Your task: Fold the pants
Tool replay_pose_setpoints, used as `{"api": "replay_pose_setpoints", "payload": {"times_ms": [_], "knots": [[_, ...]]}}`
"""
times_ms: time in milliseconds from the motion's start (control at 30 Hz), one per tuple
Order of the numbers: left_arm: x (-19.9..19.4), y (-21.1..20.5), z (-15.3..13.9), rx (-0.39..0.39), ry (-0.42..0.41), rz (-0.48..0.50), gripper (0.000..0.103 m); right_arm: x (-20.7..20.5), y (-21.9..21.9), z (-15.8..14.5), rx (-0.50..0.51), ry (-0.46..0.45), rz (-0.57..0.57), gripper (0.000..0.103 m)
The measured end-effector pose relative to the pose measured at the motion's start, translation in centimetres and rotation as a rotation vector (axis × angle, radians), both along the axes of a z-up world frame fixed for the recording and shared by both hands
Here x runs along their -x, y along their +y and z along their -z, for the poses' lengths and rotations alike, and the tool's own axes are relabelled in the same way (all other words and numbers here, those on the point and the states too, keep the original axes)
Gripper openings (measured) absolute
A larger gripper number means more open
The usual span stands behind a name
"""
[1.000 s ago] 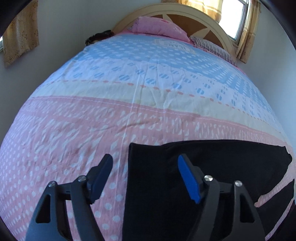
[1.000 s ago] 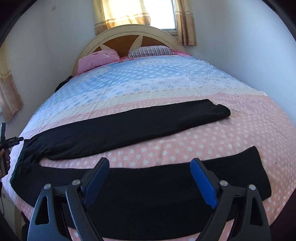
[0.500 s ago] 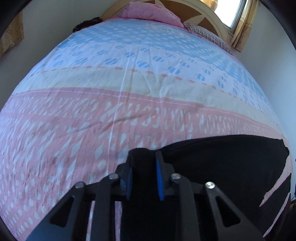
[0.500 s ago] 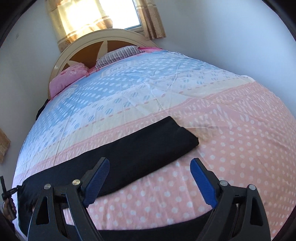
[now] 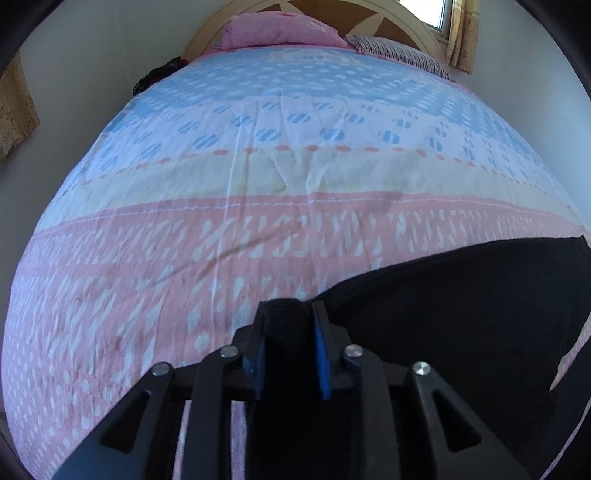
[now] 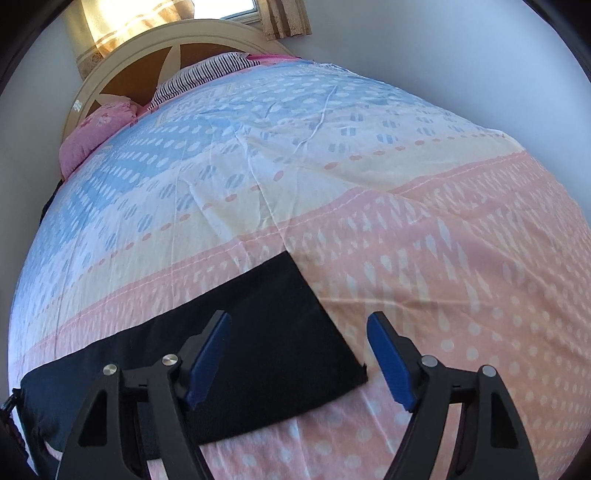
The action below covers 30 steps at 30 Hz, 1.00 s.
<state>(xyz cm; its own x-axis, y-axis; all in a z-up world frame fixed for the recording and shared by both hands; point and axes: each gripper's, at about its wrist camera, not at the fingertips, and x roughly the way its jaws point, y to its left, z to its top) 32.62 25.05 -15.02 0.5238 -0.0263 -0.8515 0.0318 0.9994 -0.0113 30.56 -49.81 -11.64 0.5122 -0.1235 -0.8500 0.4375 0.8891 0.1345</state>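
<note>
Black pants lie flat on the pink band of the bedcover. In the left wrist view, my left gripper has a bunched corner of the pants between its blue pads. The pads press on the cloth while the jaws are opening slightly. In the right wrist view, one pants leg runs from the lower left to a square hem end. My right gripper hovers over that end, its jaws wide and closing. The cloth lies below the gap, and the pads do not touch it.
The bedcover has pink, cream and blue dotted bands. A pink pillow and a striped pillow lie by the curved headboard. Walls stand close on both sides of the bed, and a curtained window is behind the headboard.
The left gripper has shut on the pants corner and pulled the cloth up into a bunch. The right gripper has swept right along the leg to its hem end, and its jaws have narrowed a little.
</note>
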Motion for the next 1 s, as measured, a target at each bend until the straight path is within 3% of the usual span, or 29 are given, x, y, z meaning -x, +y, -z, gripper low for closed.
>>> {"api": "replay_pose_setpoints", "payload": {"times_ms": [267,333,367,400,467,533,600,733,1000], "knots": [[-0.4,0.1,0.2,0.004,0.026,0.008,0.029,-5.1,-1.6,2.1,-0.092,0.040,-0.033,0.077],[-0.4,-0.2,0.2,0.002,0.028,0.023,0.023,-5.7,-1.5,3.2,-0.133,0.075,-0.062,0.074],[-0.4,-0.5,0.2,0.005,0.025,0.032,0.015,-6.0,-1.0,3.6,-0.103,0.097,-0.078,0.062],[-0.4,-0.8,0.3,0.008,0.027,0.041,0.014,-6.1,-0.4,3.7,-0.059,0.111,-0.101,0.055],[-0.4,-1.4,0.4,-0.025,0.019,0.043,0.013,-6.3,0.1,3.6,-0.016,0.111,-0.126,0.021],[-0.4,-1.9,0.2,-0.056,0.012,0.053,0.011,-6.0,-0.2,3.2,-0.054,0.082,-0.122,0.010],[0.0,-2.1,-0.4,-0.061,-0.018,0.061,0.010,-5.5,0.2,2.4,-0.029,0.050,-0.129,0.009],[2.0,-0.8,-3.1,0.009,-0.129,0.056,0.010,-3.1,1.0,-0.4,-0.021,-0.053,-0.152,0.008],[6.3,0.6,-6.2,0.140,-0.234,0.062,0.010,5.6,1.5,-6.2,0.005,-0.309,-0.224,0.008]]}}
